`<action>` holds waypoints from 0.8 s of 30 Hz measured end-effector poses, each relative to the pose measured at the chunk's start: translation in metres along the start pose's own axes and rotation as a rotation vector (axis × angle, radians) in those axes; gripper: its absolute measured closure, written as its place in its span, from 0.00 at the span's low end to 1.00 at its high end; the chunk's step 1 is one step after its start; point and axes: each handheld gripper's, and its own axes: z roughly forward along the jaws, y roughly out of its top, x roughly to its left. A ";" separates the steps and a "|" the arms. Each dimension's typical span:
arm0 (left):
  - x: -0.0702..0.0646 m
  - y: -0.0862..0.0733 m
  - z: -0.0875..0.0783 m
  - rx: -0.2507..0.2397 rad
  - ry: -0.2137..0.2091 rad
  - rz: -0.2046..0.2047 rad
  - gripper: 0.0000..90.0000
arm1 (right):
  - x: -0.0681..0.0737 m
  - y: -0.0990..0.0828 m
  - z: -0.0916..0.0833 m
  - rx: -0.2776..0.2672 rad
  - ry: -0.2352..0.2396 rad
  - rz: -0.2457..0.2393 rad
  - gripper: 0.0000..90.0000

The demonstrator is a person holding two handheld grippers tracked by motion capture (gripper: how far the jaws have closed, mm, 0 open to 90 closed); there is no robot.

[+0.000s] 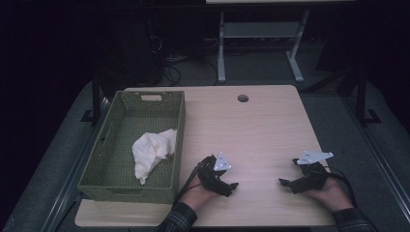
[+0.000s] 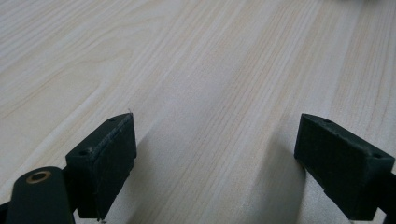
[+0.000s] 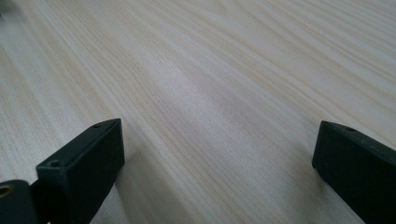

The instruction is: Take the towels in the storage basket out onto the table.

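Observation:
A crumpled white cloth (image 1: pixel 153 151) lies inside the green woven basket (image 1: pixel 178 145) at the table's left side. Just right of the basket, near the front edge, my left gripper (image 1: pixel 233 186) rests low on the wood, held by a hand. In its own view the left gripper (image 2: pixel 215 163) stands open over bare table, nothing between the jaws. At the front right, my right gripper (image 1: pixel 284 183) lies on the table in the other hand. Seen from its camera, the right gripper (image 3: pixel 217 163) is open too, with only wood grain ahead.
The light wooden table (image 1: pixel 251 130) has a round cable hole (image 1: pixel 242 98) near its far edge. Beyond it stand a white desk frame (image 1: pixel 258 43) and cables on the dark floor. Black cables trail from both grippers toward the front edge.

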 end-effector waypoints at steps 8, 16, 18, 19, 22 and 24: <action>0.002 0.004 0.000 0.029 -0.002 0.006 0.14 | 0.000 0.000 0.000 0.001 0.000 -0.004 0.02; 0.003 0.008 -0.004 0.059 0.011 -0.017 0.14 | 0.001 0.000 0.000 0.000 0.001 -0.002 0.02; 0.004 0.008 -0.007 0.059 0.009 -0.023 0.14 | 0.001 0.000 0.000 0.000 0.002 -0.002 0.02; 0.004 0.008 -0.007 0.059 0.009 -0.023 0.14 | 0.001 0.000 0.000 0.000 0.002 -0.002 0.02; 0.006 0.007 -0.008 0.066 0.010 -0.036 0.14 | 0.001 0.000 0.000 0.000 0.002 -0.001 0.02; 0.007 0.007 -0.009 0.069 0.011 -0.040 0.14 | 0.001 0.000 0.000 0.001 0.001 -0.004 0.02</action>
